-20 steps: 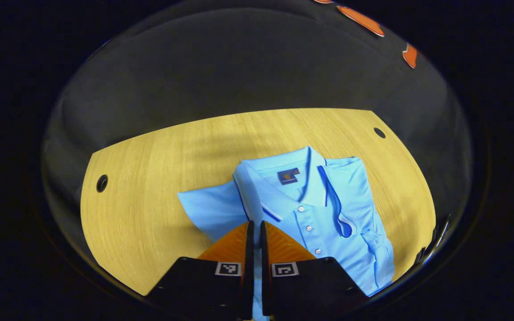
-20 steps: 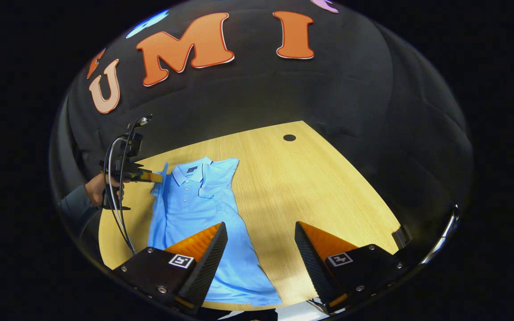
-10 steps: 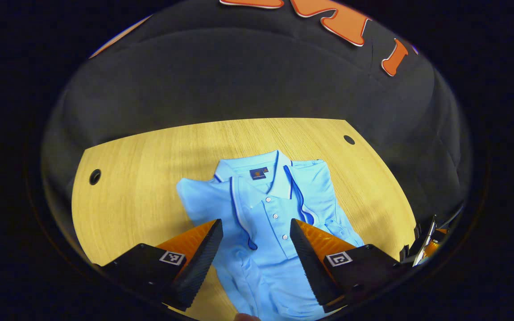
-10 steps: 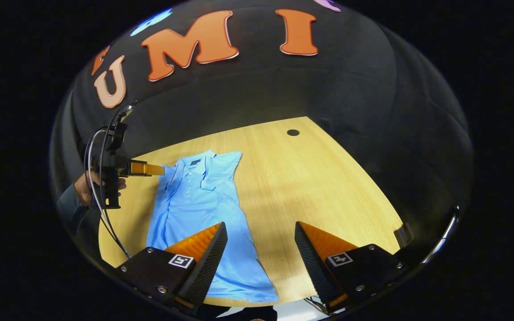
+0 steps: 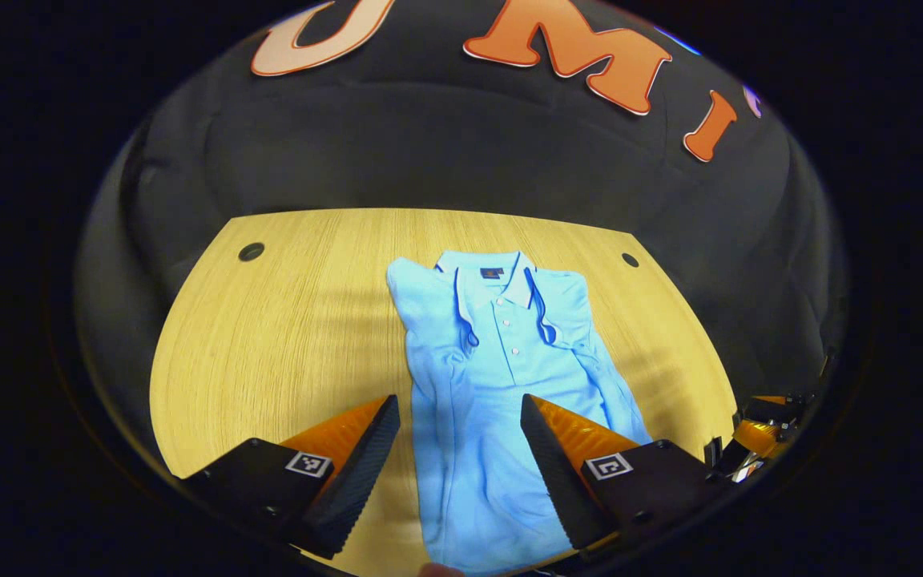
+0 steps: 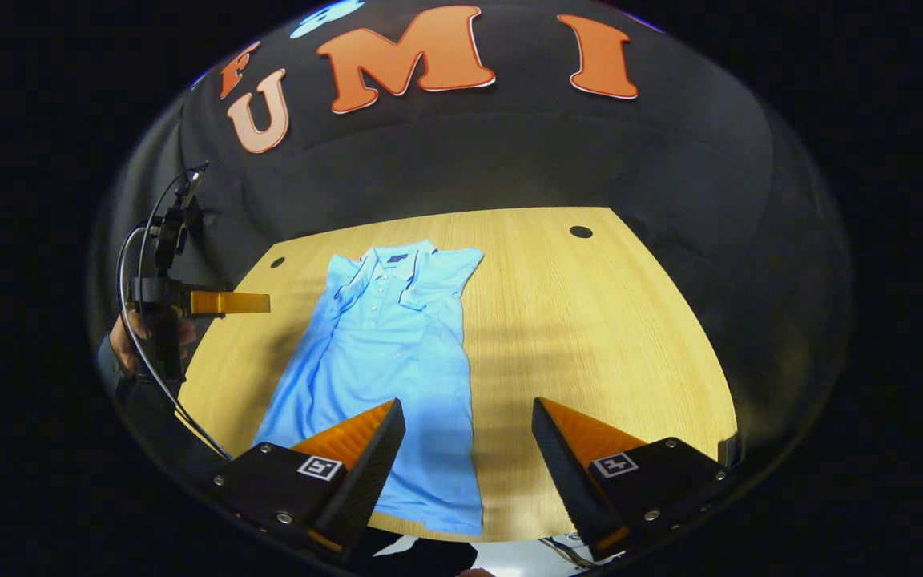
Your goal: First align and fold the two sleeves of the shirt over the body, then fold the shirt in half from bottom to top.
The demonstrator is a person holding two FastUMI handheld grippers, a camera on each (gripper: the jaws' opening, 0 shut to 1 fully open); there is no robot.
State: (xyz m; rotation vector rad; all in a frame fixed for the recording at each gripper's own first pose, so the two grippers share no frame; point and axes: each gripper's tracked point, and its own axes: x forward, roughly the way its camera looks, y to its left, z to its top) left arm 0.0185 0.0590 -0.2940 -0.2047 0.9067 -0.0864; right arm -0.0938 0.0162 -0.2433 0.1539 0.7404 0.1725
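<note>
Light blue polo shirt point(image 5: 501, 377) lying flat on a wooden worktop point(image 5: 269, 344), front side up. Its hem is partly covered by the left gripper point(image 5: 460, 437) in the left gripper view and cut off at the lower edge there; in the right gripper view the hem's near-left corner sits behind a finger of the right gripper point(image 6: 468, 441). The small chest-neck label cannot be read.

Count: 1 shirt, 2 sleeves, both folded inward over the body, the left-hand sleeve point(image 5: 429, 320) bunched rather than flat; 3 buttons on the placket point(image 5: 507, 324); 2 round holes in the worktop point(image 5: 251, 252), 1 near each far corner.

Orientation: the shirt's long axis runs from the near edge of the worktop to the far edge, collar point(image 5: 487, 276) pointing away toward the booth wall, hem nearest the cameras.

Both grippers hang above the hem end with jaws spread wide, touching nothing. The left gripper also appears at far left of the right gripper view, held by a hand point(image 6: 121, 349), clear of the shirt.
</note>
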